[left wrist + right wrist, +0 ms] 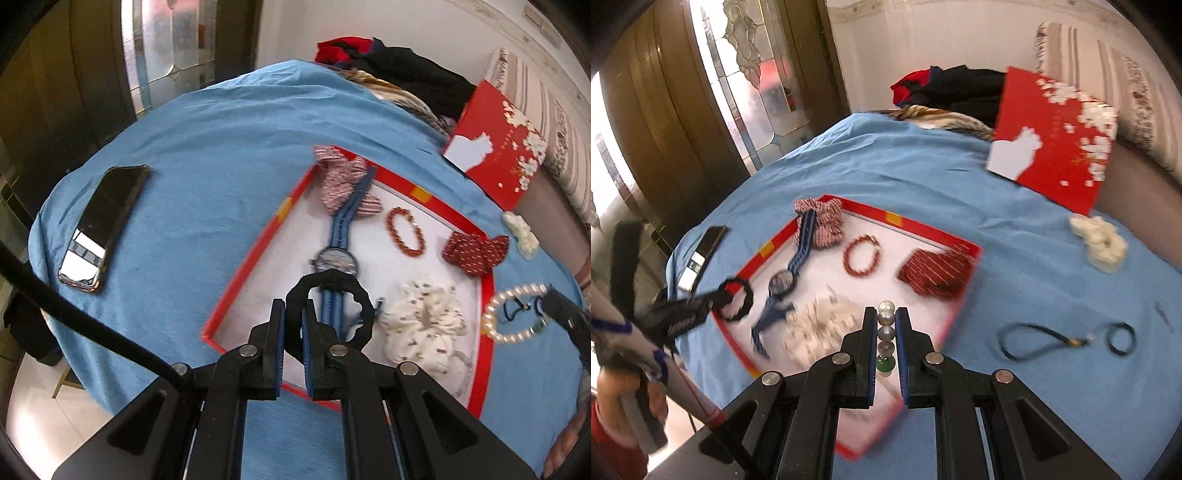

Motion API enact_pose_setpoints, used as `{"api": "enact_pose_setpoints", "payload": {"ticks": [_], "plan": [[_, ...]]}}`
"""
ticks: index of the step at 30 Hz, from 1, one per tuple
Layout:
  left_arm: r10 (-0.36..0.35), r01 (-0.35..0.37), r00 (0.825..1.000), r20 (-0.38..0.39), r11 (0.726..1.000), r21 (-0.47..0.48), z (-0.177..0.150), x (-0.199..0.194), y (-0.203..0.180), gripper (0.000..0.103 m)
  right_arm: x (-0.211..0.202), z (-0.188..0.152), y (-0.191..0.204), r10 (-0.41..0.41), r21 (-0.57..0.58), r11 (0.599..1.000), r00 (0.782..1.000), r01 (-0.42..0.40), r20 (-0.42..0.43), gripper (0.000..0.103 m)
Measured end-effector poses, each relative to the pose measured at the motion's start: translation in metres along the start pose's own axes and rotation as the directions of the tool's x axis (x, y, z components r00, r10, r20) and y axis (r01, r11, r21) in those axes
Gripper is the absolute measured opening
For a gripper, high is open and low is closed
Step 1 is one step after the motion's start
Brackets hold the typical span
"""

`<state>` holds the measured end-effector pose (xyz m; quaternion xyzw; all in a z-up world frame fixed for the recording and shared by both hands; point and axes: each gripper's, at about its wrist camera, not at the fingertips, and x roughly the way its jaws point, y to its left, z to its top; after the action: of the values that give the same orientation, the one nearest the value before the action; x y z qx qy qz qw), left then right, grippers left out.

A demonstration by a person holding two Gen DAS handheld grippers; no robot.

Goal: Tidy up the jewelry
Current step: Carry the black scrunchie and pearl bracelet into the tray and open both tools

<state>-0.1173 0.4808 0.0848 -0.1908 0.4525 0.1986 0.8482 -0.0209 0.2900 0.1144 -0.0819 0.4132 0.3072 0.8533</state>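
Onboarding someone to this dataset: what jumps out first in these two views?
The shallow red-rimmed tray with a white floor on the blue cloth, holding a blue-strapped wristwatch, a red bead bracelet and fabric scrunchies. Next, each tool carries a ring: the left tool pinches a black wavy hair tie over the tray, the right tool grips a white pearl bracelet at the tray's near edge.

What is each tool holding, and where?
Left tool grips the black scrunchie by its near rim; right tool pinches the pearl bracelet across its beads.
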Motion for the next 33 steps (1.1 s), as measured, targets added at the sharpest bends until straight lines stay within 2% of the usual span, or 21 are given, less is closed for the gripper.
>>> {"api": "enact_pose_setpoints", "payload": {"ticks": [2, 6, 10, 11, 12, 13, 14, 15, 17, 20, 23, 26, 27, 28, 29, 33], "plan": [[0.014, -0.015, 1.000, -0.022, 1.000, -0.016, 0.000, 0.009, 0.009, 0.008, 0.020, 0.007, 0.005, -0.009, 0.006, 1.000, 1.000, 0.009, 0.000, 0.010], [0.016, -0.018, 0.998, -0.062, 0.999, -0.033, -0.002, 0.029, 0.018, 0.008, 0.063, 0.006, -0.008, 0.012, 0.098, 0.995, 0.997, -0.005, -0.076, 0.011], [0.001, -0.003, 0.997, -0.072, 1.000, -0.031, -0.003, 0.036, 0.019, 0.010, 0.078, -0.008, -0.024, 0.003, 0.142, 0.990, 0.993, 0.014, -0.119, 0.011], [-0.003, 0.000, 0.998, -0.063, 0.999, -0.034, -0.003, 0.036, 0.020, 0.012, 0.077, -0.010, -0.027, -0.002, 0.146, 0.989, 0.992, 0.020, -0.123, 0.014], [-0.006, 0.004, 0.998, -0.059, 0.999, -0.037, -0.003, 0.035, 0.020, 0.014, 0.075, -0.011, -0.031, -0.007, 0.149, 0.988, 0.992, 0.026, -0.125, 0.023], [-0.013, 0.011, 0.998, -0.056, 0.999, -0.041, -0.003, 0.034, 0.020, 0.022, 0.072, -0.012, -0.034, -0.005, 0.151, 0.988, 0.993, 0.023, -0.120, 0.029], [-0.025, 0.022, 0.999, -0.048, 0.998, -0.056, -0.002, 0.031, 0.022, 0.031, 0.065, -0.012, -0.037, -0.001, 0.152, 0.988, 0.994, 0.017, -0.106, 0.039], [-0.032, 0.030, 0.999, -0.039, 0.997, -0.067, -0.001, 0.028, 0.023, 0.034, 0.061, -0.012, -0.039, 0.000, 0.151, 0.988, 0.995, 0.014, -0.096, 0.044], [-0.048, 0.046, 0.999, -0.018, 0.996, -0.083, -0.001, 0.019, 0.024, 0.036, 0.047, -0.014, -0.043, -0.007, 0.140, 0.990, 0.998, 0.017, -0.070, 0.044], [-0.030, 0.032, 0.999, 0.024, 0.995, -0.095, -0.005, 0.002, 0.023, 0.042, 0.034, -0.022, -0.046, -0.024, 0.126, 0.992, 0.997, 0.032, -0.068, 0.044], [-0.005, 0.011, 0.998, 0.063, 0.995, -0.096, -0.015, -0.018, 0.021, 0.045, 0.037, -0.033, -0.045, -0.032, 0.113, 0.993, 0.995, 0.043, -0.093, 0.044], [-0.013, 0.021, 0.997, 0.080, 0.994, -0.107, -0.029, -0.034, 0.016, 0.048, 0.049, -0.041, -0.043, -0.024, 0.128, 0.991, 0.992, 0.040, -0.126, 0.044], [-0.017, 0.026, 0.996, 0.083, 0.994, -0.108, -0.033, -0.038, 0.014, 0.048, 0.054, -0.042, -0.043, -0.029, 0.139, 0.989, 0.990, 0.049, -0.140, 0.037], [-0.024, 0.033, 0.996, 0.084, 0.993, -0.110, -0.039, -0.044, 0.012, 0.048, 0.062, -0.043, -0.045, -0.045, 0.161, 0.984, 0.986, 0.070, -0.158, 0.024], [-0.031, 0.040, 0.996, 0.083, 0.993, -0.113, -0.044, -0.048, 0.010, 0.048, 0.067, -0.045, -0.047, -0.016, 0.193, 0.980, 0.986, 0.049, -0.169, 0.012], [-0.058, 0.067, 0.995, 0.080, 0.991, -0.112, -0.059, -0.060, 0.001, 0.048, 0.061, -0.050, -0.048, -0.012, 0.244, 0.968, 0.987, 0.052, -0.161, 0.011]]}}
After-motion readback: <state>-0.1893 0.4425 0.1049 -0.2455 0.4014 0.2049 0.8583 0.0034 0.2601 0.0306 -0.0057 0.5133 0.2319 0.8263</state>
